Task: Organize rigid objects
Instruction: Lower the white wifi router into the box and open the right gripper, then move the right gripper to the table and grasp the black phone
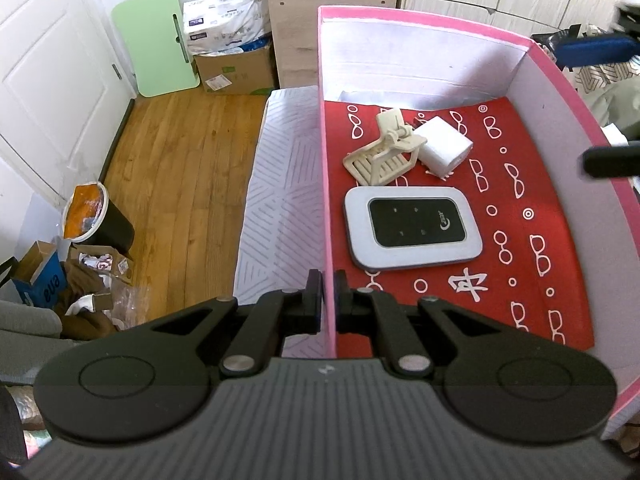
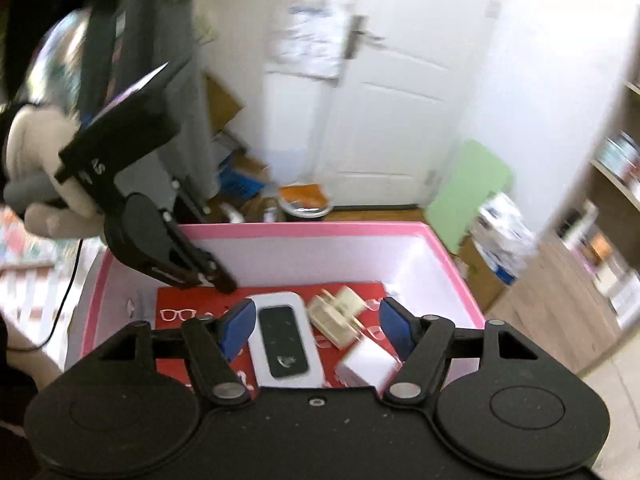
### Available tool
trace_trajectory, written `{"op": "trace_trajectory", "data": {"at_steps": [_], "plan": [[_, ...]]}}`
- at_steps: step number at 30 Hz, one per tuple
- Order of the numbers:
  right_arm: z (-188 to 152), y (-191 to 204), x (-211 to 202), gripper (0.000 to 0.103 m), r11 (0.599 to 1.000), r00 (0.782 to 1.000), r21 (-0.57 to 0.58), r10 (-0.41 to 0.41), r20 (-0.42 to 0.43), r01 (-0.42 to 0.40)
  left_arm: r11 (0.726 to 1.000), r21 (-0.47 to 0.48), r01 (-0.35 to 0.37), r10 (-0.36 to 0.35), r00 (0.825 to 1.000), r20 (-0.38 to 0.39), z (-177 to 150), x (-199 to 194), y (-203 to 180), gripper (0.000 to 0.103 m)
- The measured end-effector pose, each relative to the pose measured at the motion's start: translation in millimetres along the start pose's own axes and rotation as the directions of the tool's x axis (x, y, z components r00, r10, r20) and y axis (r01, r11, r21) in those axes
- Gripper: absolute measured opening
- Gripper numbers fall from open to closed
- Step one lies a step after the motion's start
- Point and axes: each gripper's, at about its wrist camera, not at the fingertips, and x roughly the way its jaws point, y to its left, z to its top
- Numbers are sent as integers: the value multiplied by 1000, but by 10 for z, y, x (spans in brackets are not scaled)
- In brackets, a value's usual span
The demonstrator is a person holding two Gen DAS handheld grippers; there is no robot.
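A pink-rimmed box (image 1: pixel 420 16) with a red patterned floor holds a white pocket router with a black screen (image 1: pixel 412 228), a beige folding stand (image 1: pixel 384 152) and a white charger cube (image 1: pixel 442 146). My left gripper (image 1: pixel 327 300) is shut on the box's left wall (image 1: pixel 326 200). My right gripper (image 2: pixel 316 328) is open and empty above the box (image 2: pixel 304 229), over the router (image 2: pixel 284 342), the stand (image 2: pixel 338 314) and the charger (image 2: pixel 368 364). The left gripper's body (image 2: pixel 160 240) shows at the box's left side. The right fingertips (image 1: pixel 596 48) show at the right edge.
A white patterned surface (image 1: pixel 280 200) lies under the box. Wooden floor (image 1: pixel 180 168), a lined bin (image 1: pixel 94 220), cardboard boxes (image 1: pixel 236 68), a green board (image 1: pixel 160 40), a wooden cabinet (image 1: pixel 332 20) and a white door (image 2: pixel 380 100) surround it.
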Motion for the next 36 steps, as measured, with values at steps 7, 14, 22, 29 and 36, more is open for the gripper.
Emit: {"op": "trace_trajectory", "data": {"at_steps": [7, 14, 22, 29, 36], "plan": [[-563, -304, -599, 73, 933, 983, 325, -179, 52, 152, 1000, -2, -7, 7, 1000, -4, 13, 0, -23, 5], [-1280, -400, -907, 73, 793, 948, 536, -317, -42, 289, 1000, -8, -5, 5, 1000, 4, 8, -1, -3, 5], [-2026, -301, -884, 73, 559, 897, 710, -354, -264, 429, 1000, -17, -10, 10, 1000, 9, 0, -12, -1, 5], [-2276, -115, -772, 73, 515, 899, 740, -303, -315, 433, 1000, -14, -21, 21, 1000, 8, 1, -7, -12, 5], [-2316, -211, -722, 82, 422, 899, 799, -288, -330, 429, 1000, -5, -11, 11, 1000, 8, 8, -12, -14, 5]]}}
